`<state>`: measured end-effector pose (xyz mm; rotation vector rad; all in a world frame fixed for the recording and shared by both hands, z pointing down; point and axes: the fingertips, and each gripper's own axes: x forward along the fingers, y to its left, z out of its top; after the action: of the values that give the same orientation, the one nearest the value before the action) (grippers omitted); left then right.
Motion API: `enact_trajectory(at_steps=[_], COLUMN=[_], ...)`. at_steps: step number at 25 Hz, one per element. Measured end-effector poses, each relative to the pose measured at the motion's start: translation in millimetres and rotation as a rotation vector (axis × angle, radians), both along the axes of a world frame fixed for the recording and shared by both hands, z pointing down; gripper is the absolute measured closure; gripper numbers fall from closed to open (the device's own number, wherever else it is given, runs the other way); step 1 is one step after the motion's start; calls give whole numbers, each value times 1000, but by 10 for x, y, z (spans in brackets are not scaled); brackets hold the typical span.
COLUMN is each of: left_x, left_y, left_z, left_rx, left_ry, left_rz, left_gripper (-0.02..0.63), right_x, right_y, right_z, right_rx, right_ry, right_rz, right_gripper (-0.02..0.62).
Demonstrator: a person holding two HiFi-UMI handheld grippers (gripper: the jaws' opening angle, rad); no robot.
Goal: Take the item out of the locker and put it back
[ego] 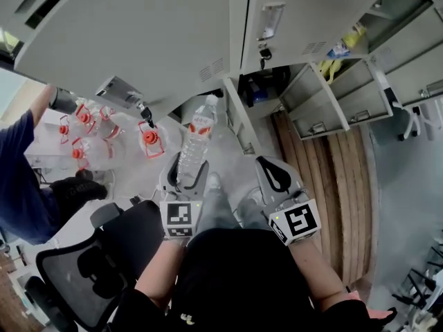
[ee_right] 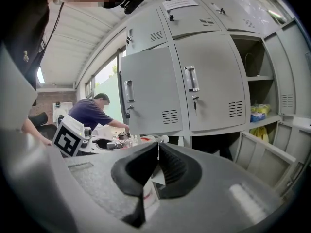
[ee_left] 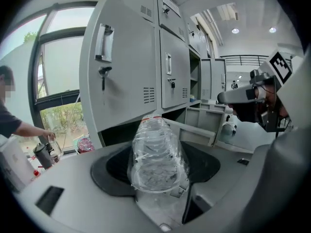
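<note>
Before a bank of grey lockers, the left gripper (ego: pixel 185 175) clamps its jaws wide round the lower body of a clear plastic bottle (ego: pixel 196 140), cap pointing away toward the cabinets; the bottle is outside any compartment, held in the air. The return appears to be the step in hand, and it calls for a steady squeeze on the thin, crushable wall, the bottle kept in line with the dark open compartment (ego: pixel 266 85) and eased in cap first before the jaws let go. At far left a person in a blue top (ego: pixel 21 178) works among red-capped jugs (ego: pixel 149 140), with a black office chair (ego: pixel 83 268) below. An open locker door (ego: pixel 138 40) hangs above the bottle and could snag it. Further right, the right gripper (ego: pixel 273 175) hovers with jaws closed together on nothing, beside open shelves holding yellow items (ego: pixel 331 66).
</note>
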<state>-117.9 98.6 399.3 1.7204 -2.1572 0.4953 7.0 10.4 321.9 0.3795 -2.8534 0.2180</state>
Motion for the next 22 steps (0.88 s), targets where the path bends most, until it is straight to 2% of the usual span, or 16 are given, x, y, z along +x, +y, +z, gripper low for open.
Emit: enact_trajectory(at_steps=[11, 22], left_x=[-9, -259], left_y=[284, 397], left_z=[-632, -897], left_rx=[68, 112], left_ry=[-38, -70], left_rz=[-4, -54], left_gripper=[313, 310], right_x=[150, 163], right_y=[65, 101], right_z=[-224, -312], right_rx=[21, 22], right_ry=[-28, -35], right_rz=[9, 32], right_gripper=[592, 592])
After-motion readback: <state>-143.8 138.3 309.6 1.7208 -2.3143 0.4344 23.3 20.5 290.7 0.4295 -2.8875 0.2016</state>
